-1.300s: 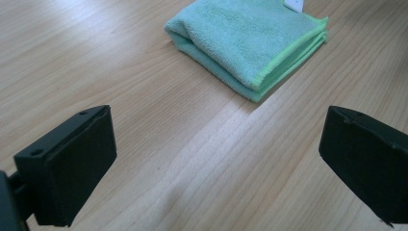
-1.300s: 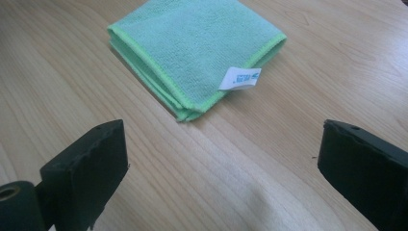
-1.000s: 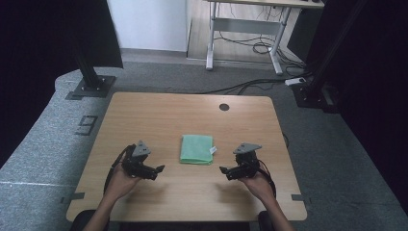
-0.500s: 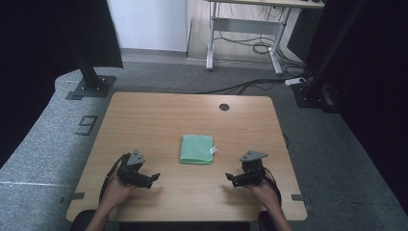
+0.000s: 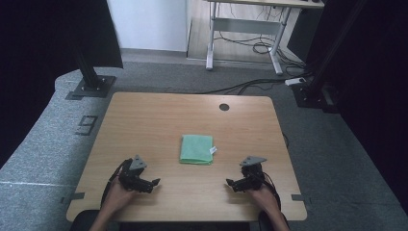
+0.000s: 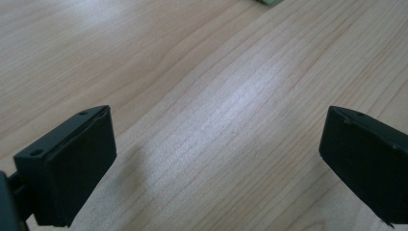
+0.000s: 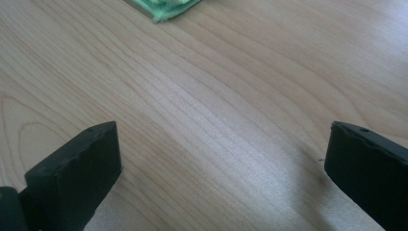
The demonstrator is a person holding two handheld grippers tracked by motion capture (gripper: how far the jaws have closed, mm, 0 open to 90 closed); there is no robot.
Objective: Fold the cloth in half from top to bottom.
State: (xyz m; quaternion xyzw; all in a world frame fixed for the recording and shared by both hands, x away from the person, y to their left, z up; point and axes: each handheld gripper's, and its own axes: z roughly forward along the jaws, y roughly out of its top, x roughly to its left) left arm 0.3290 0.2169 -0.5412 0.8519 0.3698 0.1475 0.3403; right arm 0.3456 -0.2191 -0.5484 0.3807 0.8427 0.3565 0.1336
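Observation:
A folded green cloth (image 5: 196,149) with a small white tag lies flat near the middle of the wooden table (image 5: 159,115). My left gripper (image 5: 153,183) rests low over the table's front left, open, with bare wood between its jaws (image 6: 216,159). My right gripper (image 5: 231,184) sits at the front right, also open over bare wood (image 7: 221,163). A corner of the green cloth (image 7: 166,8) shows at the top of the right gripper view, and a sliver of the cloth (image 6: 269,2) at the top edge of the left gripper view. Both grippers point inward, short of the cloth.
A round cable hole (image 5: 224,107) sits at the table's far edge. Black stand bases (image 5: 90,86) rest on the grey carpet to the left and right of the table. A white desk frame (image 5: 245,33) with cables stands behind.
Both grippers have drawn back toward the table's front edge, away from the cloth, and stayed open. The cloth has not moved.

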